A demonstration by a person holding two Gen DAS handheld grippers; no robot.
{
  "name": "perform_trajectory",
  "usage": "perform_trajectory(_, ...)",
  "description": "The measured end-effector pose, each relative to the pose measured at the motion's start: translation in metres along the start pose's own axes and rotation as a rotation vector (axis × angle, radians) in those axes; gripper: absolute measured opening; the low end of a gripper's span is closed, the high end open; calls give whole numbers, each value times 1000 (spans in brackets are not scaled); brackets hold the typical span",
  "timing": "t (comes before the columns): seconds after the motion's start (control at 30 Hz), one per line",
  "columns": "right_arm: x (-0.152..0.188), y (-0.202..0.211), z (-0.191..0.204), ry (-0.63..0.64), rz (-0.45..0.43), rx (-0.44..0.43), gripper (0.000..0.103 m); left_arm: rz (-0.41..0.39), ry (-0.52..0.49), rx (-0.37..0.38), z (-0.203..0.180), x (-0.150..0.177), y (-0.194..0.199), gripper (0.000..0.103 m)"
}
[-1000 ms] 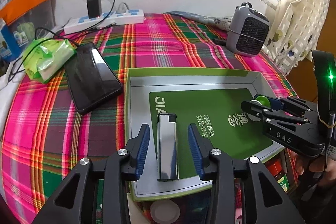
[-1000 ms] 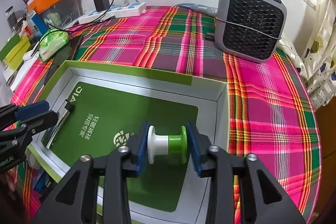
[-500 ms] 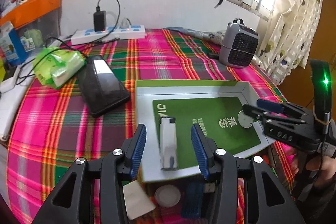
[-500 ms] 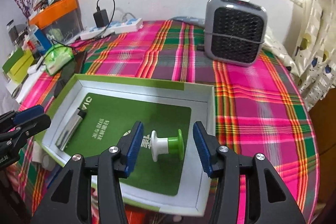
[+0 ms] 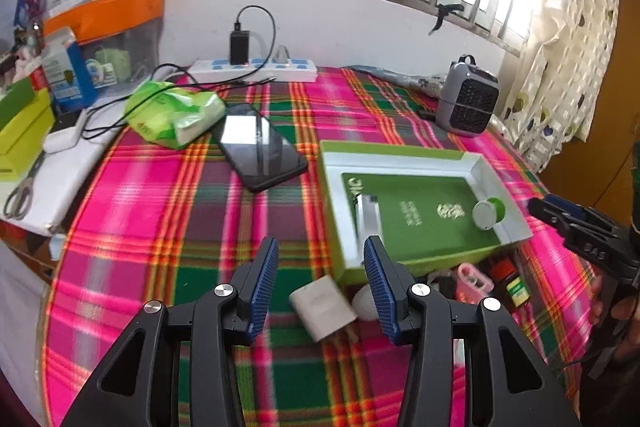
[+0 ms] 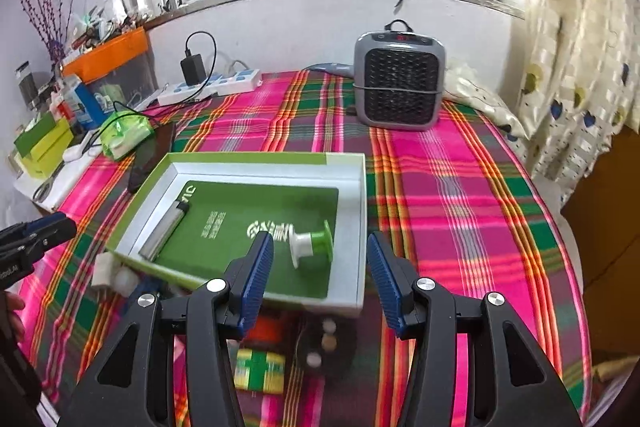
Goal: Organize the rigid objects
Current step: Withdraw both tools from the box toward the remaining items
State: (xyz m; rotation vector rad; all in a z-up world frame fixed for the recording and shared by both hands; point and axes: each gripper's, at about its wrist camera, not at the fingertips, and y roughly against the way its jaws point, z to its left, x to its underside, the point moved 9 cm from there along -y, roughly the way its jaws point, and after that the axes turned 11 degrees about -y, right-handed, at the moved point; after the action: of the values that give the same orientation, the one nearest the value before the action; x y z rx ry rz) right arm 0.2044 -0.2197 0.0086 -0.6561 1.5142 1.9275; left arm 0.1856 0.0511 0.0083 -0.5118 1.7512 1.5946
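A green-edged white box tray [image 5: 496, 179] [image 6: 360, 187] lies on the plaid cloth with a green card on its floor. Inside it rest a silver lighter [image 5: 367, 217] [image 6: 164, 229] at the left and a green-and-white spool [image 5: 488, 213] [image 6: 312, 247] at the right. My left gripper [image 5: 320, 285] is open and empty, above a white charger plug [image 5: 323, 307] and a white round piece [image 5: 365, 301] near the tray's front. My right gripper [image 6: 316, 277] is open and empty, held back over the tray's front edge, short of the spool.
Small items lie in front of the tray: a pink piece [image 5: 474, 277], a small red-capped jar [image 5: 512, 285], a green-yellow box [image 6: 260, 369]. A black phone [image 5: 260, 147], green tissue pack [image 5: 172, 113], power strip [image 5: 256, 69] and grey heater [image 6: 400, 87] stand further back.
Both grippers have pulled back and up from the tray. The right one opened and left the spool lying in the tray; the lighter stays where the left one hovered.
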Motion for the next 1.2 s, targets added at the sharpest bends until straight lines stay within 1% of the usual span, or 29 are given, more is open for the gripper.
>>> perform_trajectory(0.1,11,8,-6,-19,0,5,50,11,6,-2,3,9,5,44)
perform_trajectory(0.2,18,18,-11,-25,-17,17,50,19,-1,-26,7,20,9,44)
perform_trajectory(0.27,22,22,-17,-36,-23,26,50,25,4,-22,6,25,9,44)
perform_trajectory(0.43,30,29,-26,-53,-33,32,50,13,-7,-39,-1,32,15,44)
perform_trajectory(0.5,34,30,-30,-51,-32,48,50,8,-10,-38,-5,34,17,44)
perform_trajectory(0.63,43,32,-38,-50,-25,60,50,12,-24,-66,-10,40,18,44)
perform_trajectory(0.73,50,34,-43,-58,-18,67,50,24,-25,-56,-15,48,15,44)
perform_trajectory(0.93,60,31,-51,-84,4,59,50,50,-39,-58,-22,58,9,44)
perform_trajectory(1.2,67,27,-54,-81,25,69,50,67,-31,-59,-23,63,5,44)
